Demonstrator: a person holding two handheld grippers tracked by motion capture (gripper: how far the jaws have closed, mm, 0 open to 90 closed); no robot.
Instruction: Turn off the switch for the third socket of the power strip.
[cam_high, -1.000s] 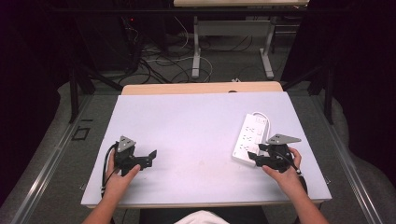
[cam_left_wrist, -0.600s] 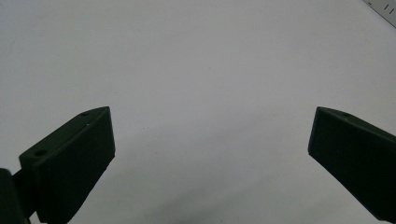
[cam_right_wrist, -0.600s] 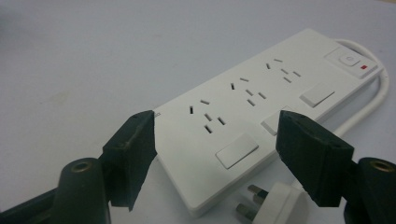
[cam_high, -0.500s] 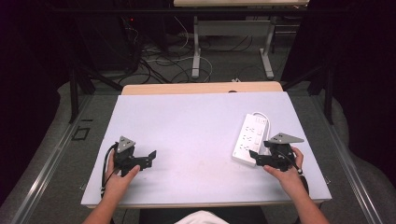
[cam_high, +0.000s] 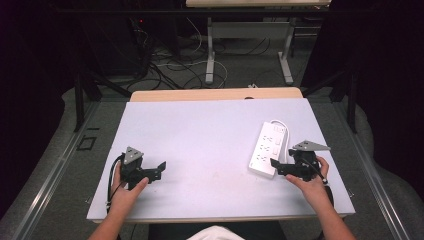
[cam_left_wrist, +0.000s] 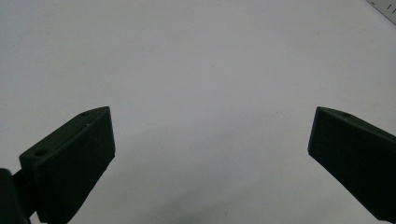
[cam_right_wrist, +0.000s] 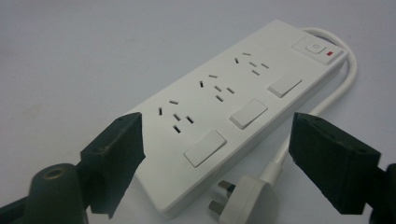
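Right gripper (cam_high: 276, 165) is sitting low on the surface (cam_high: 210, 135) with its jaws wide apart, nothing clamped between them. Just ahead of those jaws is a white power strip (cam_right_wrist: 233, 107), lying flat. In the right gripper view the strip's near end sits between the two jaw tips and a bit beyond them, not touching either as far as I can tell. It's got three socket groups, each with a rocker switch (cam_right_wrist: 205, 148) beside it, plus a main button with a small red light at the far end. Its cord (cam_right_wrist: 322, 100) loops round by the right-hand jaw, and the plug (cam_right_wrist: 243, 200) lies right down between the jaws, prongs pointing toward the left one.

Left gripper (cam_high: 159, 169) is well apart from all that, jaws also spread wide over bare surface, holding nothing.
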